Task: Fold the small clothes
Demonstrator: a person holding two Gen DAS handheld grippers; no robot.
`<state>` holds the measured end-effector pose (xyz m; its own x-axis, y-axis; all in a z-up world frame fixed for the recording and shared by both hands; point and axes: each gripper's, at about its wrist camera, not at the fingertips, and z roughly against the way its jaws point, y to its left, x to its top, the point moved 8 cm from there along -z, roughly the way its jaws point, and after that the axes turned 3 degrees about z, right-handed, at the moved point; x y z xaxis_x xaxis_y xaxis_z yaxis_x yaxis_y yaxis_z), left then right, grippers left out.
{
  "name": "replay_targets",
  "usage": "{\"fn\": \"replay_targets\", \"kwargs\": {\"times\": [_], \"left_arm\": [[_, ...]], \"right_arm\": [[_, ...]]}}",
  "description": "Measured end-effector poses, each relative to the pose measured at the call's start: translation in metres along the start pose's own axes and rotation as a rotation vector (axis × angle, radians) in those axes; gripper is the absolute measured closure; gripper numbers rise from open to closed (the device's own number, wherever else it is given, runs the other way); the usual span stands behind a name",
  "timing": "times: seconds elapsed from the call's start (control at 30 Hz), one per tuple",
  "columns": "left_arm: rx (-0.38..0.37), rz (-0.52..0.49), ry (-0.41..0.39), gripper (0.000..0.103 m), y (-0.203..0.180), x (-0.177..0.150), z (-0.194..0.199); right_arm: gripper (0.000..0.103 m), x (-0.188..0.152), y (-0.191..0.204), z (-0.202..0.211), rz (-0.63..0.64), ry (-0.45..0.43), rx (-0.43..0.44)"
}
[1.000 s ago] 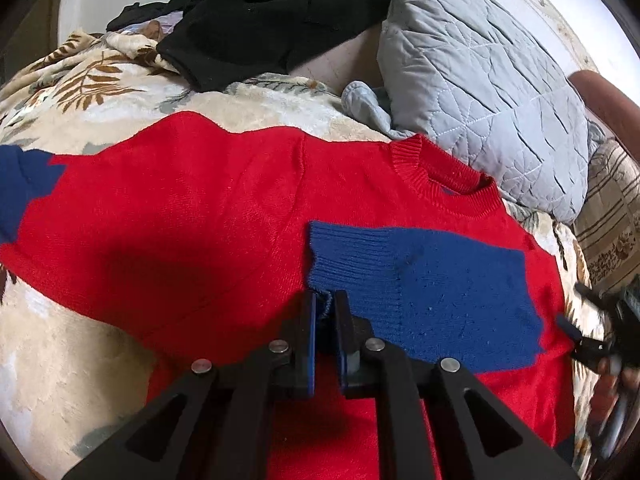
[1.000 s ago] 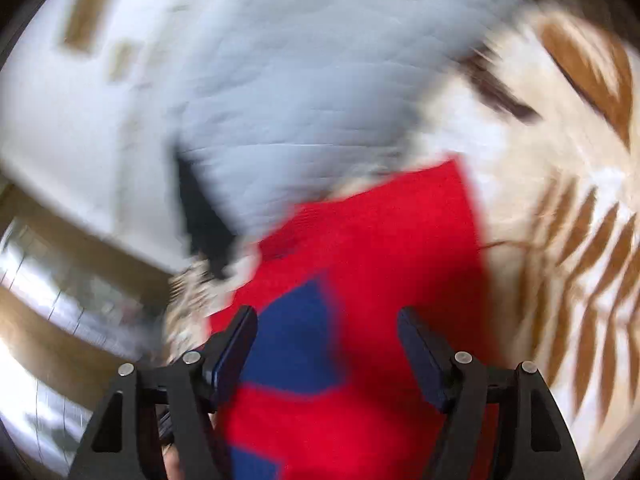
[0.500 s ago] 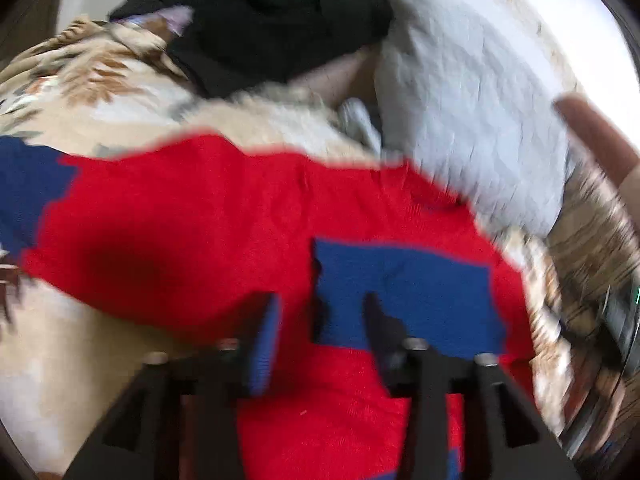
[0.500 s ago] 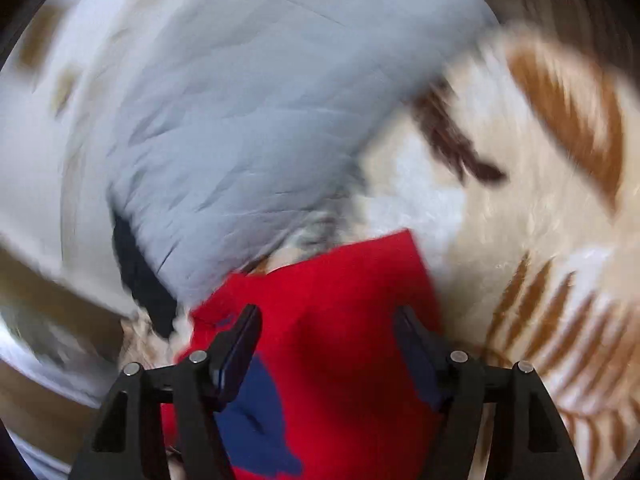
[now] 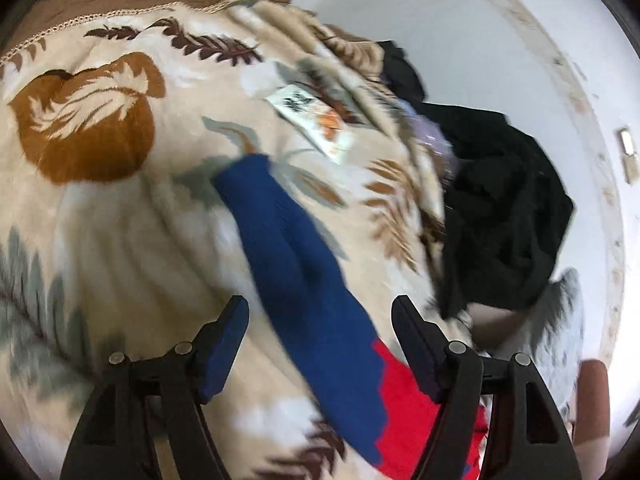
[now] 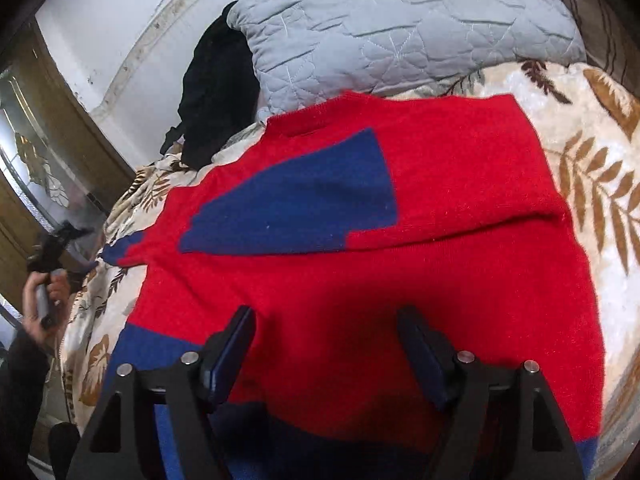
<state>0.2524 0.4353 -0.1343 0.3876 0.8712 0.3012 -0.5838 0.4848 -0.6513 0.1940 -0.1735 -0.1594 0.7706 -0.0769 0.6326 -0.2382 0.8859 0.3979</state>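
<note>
A quilted grey pillow point(image 6: 400, 20) and a black garment point(image 6: 216, 92) crowd the upper frame of the right view. Mid-frame on the leaf-patterned plush blanket point(image 6: 592, 168) lies the red knit sweater point(image 6: 440, 240), one blue sleeve point(image 6: 304, 200) folded across. The other sleeve point(image 5: 296, 256), somewhat blurred, stretches out beneath the left claw point(image 5: 320, 340). The right claw point(image 6: 326, 346) and the left are both opening, grasping nothing.

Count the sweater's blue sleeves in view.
2: one blue sleeve folded across the red sweater chest; the other sleeve stretched out on the blanket.

We see a red sweater point(image 6: 400, 280) lying flat across the frame's middle, one blue-ended sleeve point(image 6: 296, 204) folded over its chest; the other blue sleeve point(image 5: 296, 264) stretches toward the frame's upper left.
</note>
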Motion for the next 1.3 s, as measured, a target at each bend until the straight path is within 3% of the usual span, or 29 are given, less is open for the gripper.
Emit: {"fn": "replay_targets", "kwargs": {"times": [0.03,0.07,0.1,0.13,0.17,0.2,0.3,0.43,0.53,0.63,0.7,0.8,0.87,0.93,1.03,1.13,1.3], "left_arm": [[0.005,0.000,-0.001,0.030,-0.001,0.003,-0.004],[0.007,-0.002,0.002,0.037,-0.002,0.004,-0.008],[0.029,-0.005,0.006,0.054,-0.001,0.006,-0.013],[0.052,-0.004,0.012,0.064,0.005,0.008,-0.016],[0.090,0.005,0.028,0.084,0.011,0.008,-0.020],[0.131,0.036,0.055,0.089,0.021,0.008,-0.028],[0.149,0.043,0.045,0.093,0.024,0.009,-0.022],[0.195,-0.195,-0.109,0.093,-0.029,0.006,0.017],[0.125,-0.430,-0.230,0.093,-0.112,-0.018,0.060],[-0.015,-0.634,-0.258,0.093,-0.206,-0.076,0.090],[-0.119,-0.766,-0.240,0.093,-0.263,-0.130,0.101],[-0.278,-0.916,-0.130,0.093,-0.329,-0.230,0.101],[-0.361,-0.983,0.060,0.087,-0.351,-0.300,0.077],[-0.381,-1.043,0.215,0.072,-0.349,-0.349,0.049],[-0.251,-1.048,0.324,0.068,-0.303,-0.376,0.002],[-0.142,-0.918,0.317,0.068,-0.245,-0.339,-0.018],[-0.027,-0.764,0.200,0.063,-0.166,-0.267,-0.018]], "right_arm": [[0.025,-0.001,0.000,0.003,0.001,0.000,0.000],[0.025,0.001,-0.001,0.002,0.001,0.000,-0.001],[0.025,0.003,-0.001,0.000,0.000,0.000,0.000],[0.025,0.002,-0.001,0.000,0.000,0.000,0.000],[0.025,0.003,0.000,-0.001,0.000,0.001,0.001],[0.025,0.003,-0.001,-0.001,-0.001,0.001,0.003],[0.025,0.006,0.000,-0.005,-0.010,-0.003,0.014],[0.025,0.007,-0.002,-0.005,-0.023,-0.010,0.030],[0.025,0.007,-0.004,-0.002,-0.034,-0.019,0.046],[0.025,0.007,-0.005,-0.001,-0.050,-0.029,0.065],[0.025,0.007,-0.006,0.000,-0.058,-0.036,0.076],[0.025,0.008,-0.008,0.003,-0.081,-0.050,0.103],[0.025,0.009,-0.010,0.006,-0.098,-0.064,0.122],[0.025,0.010,-0.011,0.009,-0.114,-0.073,0.144],[0.025,0.012,-0.015,0.017,-0.148,-0.098,0.168],[0.025,0.013,-0.023,0.029,-0.201,-0.124,0.177],[0.025,0.032,-0.033,0.048,-0.322,-0.166,0.242]]}}
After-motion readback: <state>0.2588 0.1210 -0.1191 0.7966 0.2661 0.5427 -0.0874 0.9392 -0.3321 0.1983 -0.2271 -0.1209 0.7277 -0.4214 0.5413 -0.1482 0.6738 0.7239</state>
